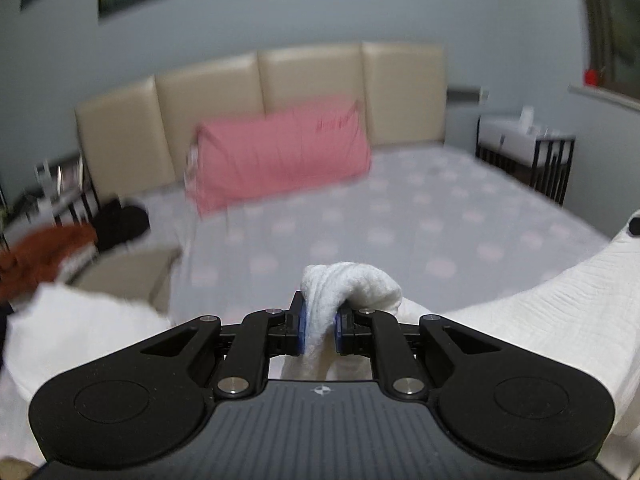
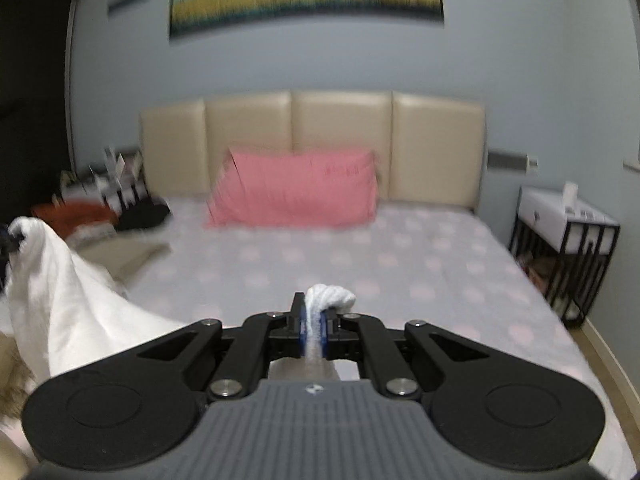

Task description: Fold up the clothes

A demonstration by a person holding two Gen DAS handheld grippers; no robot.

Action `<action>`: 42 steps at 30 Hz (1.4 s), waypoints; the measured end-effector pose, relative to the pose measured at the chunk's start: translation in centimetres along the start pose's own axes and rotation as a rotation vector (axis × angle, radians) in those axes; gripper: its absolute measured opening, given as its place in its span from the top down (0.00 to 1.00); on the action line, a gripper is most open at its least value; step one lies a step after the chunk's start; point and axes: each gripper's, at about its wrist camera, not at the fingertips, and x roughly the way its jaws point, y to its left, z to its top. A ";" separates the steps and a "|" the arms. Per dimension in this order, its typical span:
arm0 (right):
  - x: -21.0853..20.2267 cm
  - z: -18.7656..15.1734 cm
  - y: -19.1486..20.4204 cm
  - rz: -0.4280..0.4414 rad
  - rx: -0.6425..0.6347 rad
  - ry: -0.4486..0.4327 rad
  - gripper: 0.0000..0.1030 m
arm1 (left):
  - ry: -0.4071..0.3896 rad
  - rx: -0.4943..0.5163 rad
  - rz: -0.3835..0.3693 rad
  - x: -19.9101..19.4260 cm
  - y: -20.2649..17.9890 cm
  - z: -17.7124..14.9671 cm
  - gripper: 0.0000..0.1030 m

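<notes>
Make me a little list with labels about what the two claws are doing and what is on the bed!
left claw: shut on the white cloth
right claw: shut on the same white cloth, another bunch of it
cloth: lifted and stretched between both claws, not yet folded
bed: pale sheet with faint round spots
pink pillow: leaning against the beige headboard
other clothes: blurry red and black heap at the bed's left edge
nightstand: black frame, right of the bed

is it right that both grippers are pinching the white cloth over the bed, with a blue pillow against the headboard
Not quite: the pillow is pink, not blue, as the right wrist view shows. The rest holds: the left gripper and right gripper each pinch the white cloth over the bed.
</notes>
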 end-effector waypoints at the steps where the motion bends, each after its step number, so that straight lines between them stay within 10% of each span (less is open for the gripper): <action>1: 1.5 -0.9 0.0 -0.009 -0.005 0.028 0.93 | 0.026 0.005 0.005 1.6 0.2 -0.6 0.86; 15: 9.0 -12.4 -1.6 0.049 -0.032 0.362 0.93 | 0.245 0.072 -0.085 6.1 0.1 -10.4 0.93; 17: 9.3 -13.5 -1.9 0.043 -0.045 0.391 0.90 | 0.245 0.078 -0.091 6.0 0.1 -10.7 0.76; 20: 9.7 -13.9 -2.4 0.021 0.007 0.388 0.50 | 0.191 0.111 -0.080 5.4 -0.1 -10.7 0.31; 22: 9.6 -13.3 -2.8 0.026 0.049 0.369 0.28 | 0.134 0.137 -0.052 4.5 -0.4 -10.5 0.31; 28: 9.7 -9.1 -4.9 0.148 0.139 0.357 0.20 | 0.185 0.170 -0.168 4.1 -0.2 -7.6 0.28; 34: 14.2 -5.5 -7.4 0.323 0.319 0.533 0.19 | 0.383 -0.053 -0.244 9.7 2.0 -4.3 0.28; 42: 21.8 -4.7 -9.5 0.327 0.525 0.741 0.19 | 0.579 -0.391 -0.167 17.5 7.5 -3.4 0.29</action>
